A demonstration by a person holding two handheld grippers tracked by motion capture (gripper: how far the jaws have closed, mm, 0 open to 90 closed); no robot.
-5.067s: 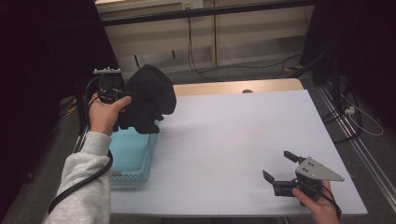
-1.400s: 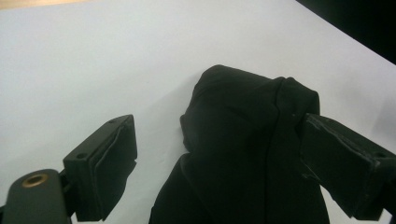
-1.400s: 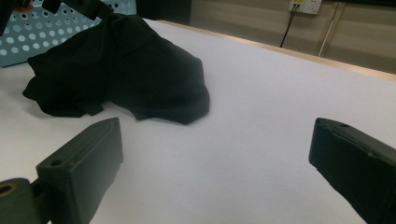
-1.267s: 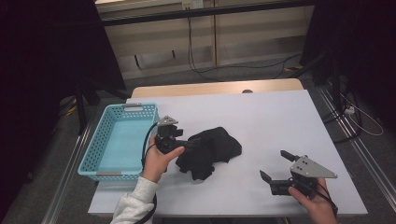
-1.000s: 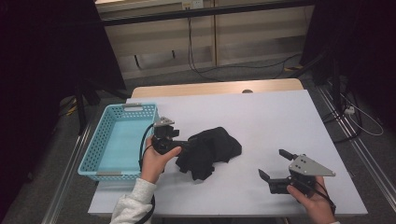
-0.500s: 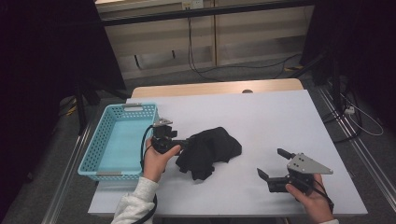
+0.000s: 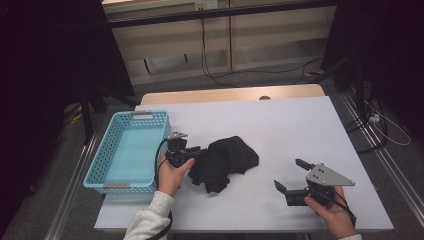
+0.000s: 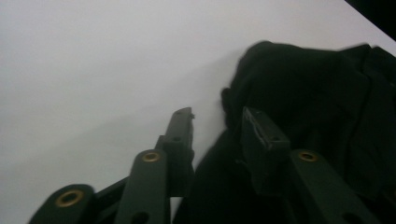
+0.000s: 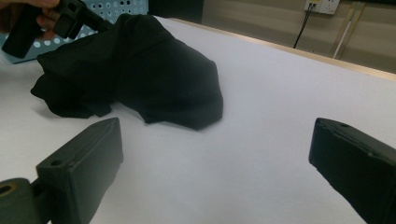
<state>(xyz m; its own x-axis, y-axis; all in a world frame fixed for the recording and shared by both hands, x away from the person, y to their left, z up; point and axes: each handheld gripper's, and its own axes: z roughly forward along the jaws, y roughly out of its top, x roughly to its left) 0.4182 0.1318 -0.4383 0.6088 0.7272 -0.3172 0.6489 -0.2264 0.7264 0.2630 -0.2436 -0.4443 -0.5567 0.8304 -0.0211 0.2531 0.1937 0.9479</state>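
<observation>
Left claw [image 7: 200, 153] has just been closing, narrow on a fold of the black garment [image 7: 225, 161]; thin pinch may slip when lifted; right claw [image 7: 291, 176] wide, empty.

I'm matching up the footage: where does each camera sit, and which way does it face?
High view: above the near side, looking down on the table; both forearms show.
Left gripper view: on the left gripper, facing the black cloth.
Right gripper view: on the right gripper, facing across the table.
All three share the cloth.
</observation>
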